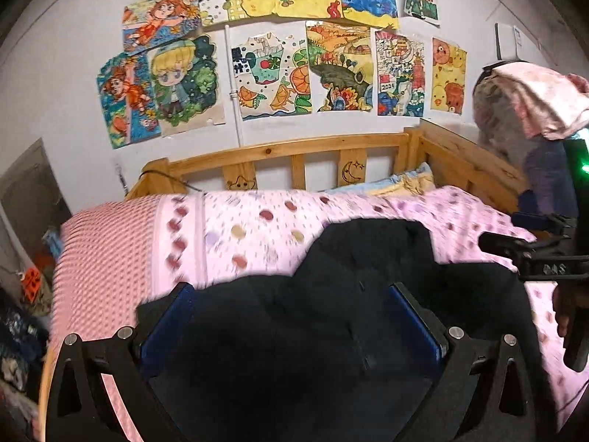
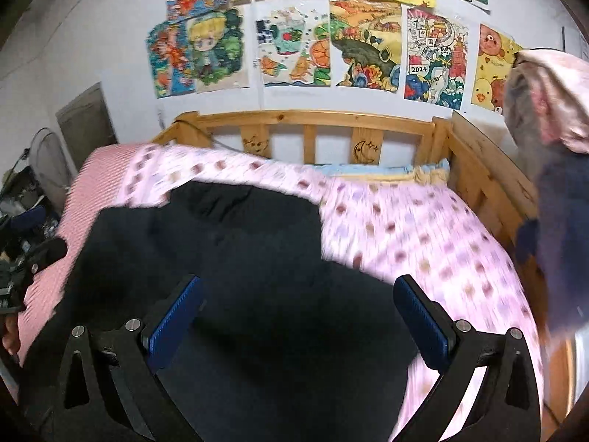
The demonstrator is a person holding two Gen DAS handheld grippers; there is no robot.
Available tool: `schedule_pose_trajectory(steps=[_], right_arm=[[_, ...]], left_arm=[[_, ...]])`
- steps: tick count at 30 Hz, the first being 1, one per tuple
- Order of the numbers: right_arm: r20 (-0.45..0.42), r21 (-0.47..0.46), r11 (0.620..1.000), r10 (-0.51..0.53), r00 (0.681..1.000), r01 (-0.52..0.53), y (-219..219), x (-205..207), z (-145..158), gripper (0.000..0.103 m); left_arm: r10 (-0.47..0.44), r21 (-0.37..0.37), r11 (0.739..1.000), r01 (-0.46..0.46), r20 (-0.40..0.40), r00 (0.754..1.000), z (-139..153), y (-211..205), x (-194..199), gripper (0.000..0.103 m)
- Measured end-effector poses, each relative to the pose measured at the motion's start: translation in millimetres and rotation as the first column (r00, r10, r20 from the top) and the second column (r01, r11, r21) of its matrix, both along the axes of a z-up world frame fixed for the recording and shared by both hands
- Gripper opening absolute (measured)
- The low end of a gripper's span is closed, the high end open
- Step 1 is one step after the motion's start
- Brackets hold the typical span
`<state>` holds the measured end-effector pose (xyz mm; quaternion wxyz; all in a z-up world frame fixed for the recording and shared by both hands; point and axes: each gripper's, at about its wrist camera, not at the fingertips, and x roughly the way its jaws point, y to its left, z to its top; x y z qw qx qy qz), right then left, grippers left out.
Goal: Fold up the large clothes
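A large black garment (image 1: 349, 276) (image 2: 239, 258) lies spread on the pink dotted bedcover (image 1: 257, 221) (image 2: 423, 250). My left gripper (image 1: 291, 305) hovers over the garment's near part, open, its blue pads (image 1: 167, 324) wide apart with only cloth below them. My right gripper (image 2: 298, 302) is open too, above the garment's right side near its edge. In the left wrist view the right gripper (image 1: 533, 258) shows at the right edge, held by a hand (image 1: 567, 309). The left gripper (image 2: 22, 272) shows at the left edge of the right wrist view.
A wooden bed rail (image 1: 302, 151) (image 2: 313, 118) runs along the far side and the right. Clothes hang on the right post (image 1: 530, 107) (image 2: 552, 103). Drawings (image 1: 276, 73) cover the wall. A yellow-blue pillow (image 1: 401, 184) lies by the rail. Clutter (image 1: 22, 331) sits at the left.
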<state>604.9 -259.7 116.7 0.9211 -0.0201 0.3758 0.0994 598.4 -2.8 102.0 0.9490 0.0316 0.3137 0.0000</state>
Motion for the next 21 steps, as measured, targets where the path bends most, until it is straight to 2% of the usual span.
schedule_pose_trajectory(steps=[4, 6, 8, 9, 10, 11, 12, 13, 14, 16, 18, 21], right_arm=[[-0.046, 0.053, 0.998, -0.03, 0.999, 0.032, 5.5, 80.4, -35.1, 0.101], [-0.093, 0.112, 0.993, -0.025, 0.995, 0.035, 3.6, 110.4, -60.4, 0.1], [-0.113, 0.165, 0.986, -0.009, 0.994, 0.028, 2.7, 125.0, -81.0, 0.096], [-0.12, 0.189, 0.982, 0.002, 0.993, 0.021, 3.8, 130.8, -90.2, 0.092], [-0.125, 0.21, 0.978, 0.012, 0.992, 0.015, 3.0, 131.7, -99.4, 0.086], [-0.133, 0.234, 0.972, 0.024, 0.991, 0.007, 4.4, 134.9, -106.6, 0.084], [-0.137, 0.248, 0.969, 0.032, 0.99, 0.003, 6.4, 136.9, -113.4, 0.076], [-0.136, 0.25, 0.968, 0.031, 0.99, 0.004, 6.9, 138.5, -118.5, 0.066], [-0.134, 0.251, 0.968, 0.024, 0.991, 0.01, 8.0, 140.0, -123.0, 0.06], [-0.124, 0.28, 0.96, 0.019, 0.992, 0.016, 6.8, 143.3, -128.1, 0.036], [-0.101, 0.314, 0.949, 0.018, 0.995, 0.015, 6.8, 134.8, -129.1, 0.024], [-0.064, 0.301, 0.954, 0.008, 0.998, 0.012, 3.7, 116.2, -122.1, 0.015]], left_arm=[[-0.007, -0.097, 0.995, 0.007, -0.002, 1.0, -25.5, 7.5, 59.0, 0.102], [-0.01, -0.122, 0.992, 0.007, -0.03, 1.0, -37.6, 10.2, 80.9, 0.098], [-0.022, -0.127, 0.992, 0.016, -0.049, 0.999, -46.2, 8.5, 93.6, 0.085], [-0.032, -0.128, 0.992, 0.024, -0.057, 0.998, -50.5, 7.4, 100.3, 0.082], [-0.036, -0.132, 0.991, 0.028, -0.064, 0.997, -54.2, 6.3, 103.8, 0.074], [-0.047, -0.144, 0.989, 0.036, -0.075, 0.996, -56.7, 5.1, 107.7, 0.059], [-0.064, -0.164, 0.985, 0.048, -0.089, 0.994, -59.2, 3.9, 111.6, 0.047], [-0.073, -0.18, 0.982, 0.055, -0.097, 0.993, -60.6, 2.5, 112.8, 0.023], [-0.075, -0.19, 0.98, 0.054, -0.104, 0.992, -61.2, 1.6, 113.5, 0.013], [-0.058, -0.235, 0.971, 0.035, -0.095, 0.994, -59.2, 4.6, 107.1, 0.011], [-0.05, -0.284, 0.958, 0.024, -0.087, 0.995, -55.6, 11.8, 97.3, 0.01], [-0.039, -0.297, 0.955, 0.014, -0.081, 0.996, -48.5, 22.4, 72.9, 0.009]])
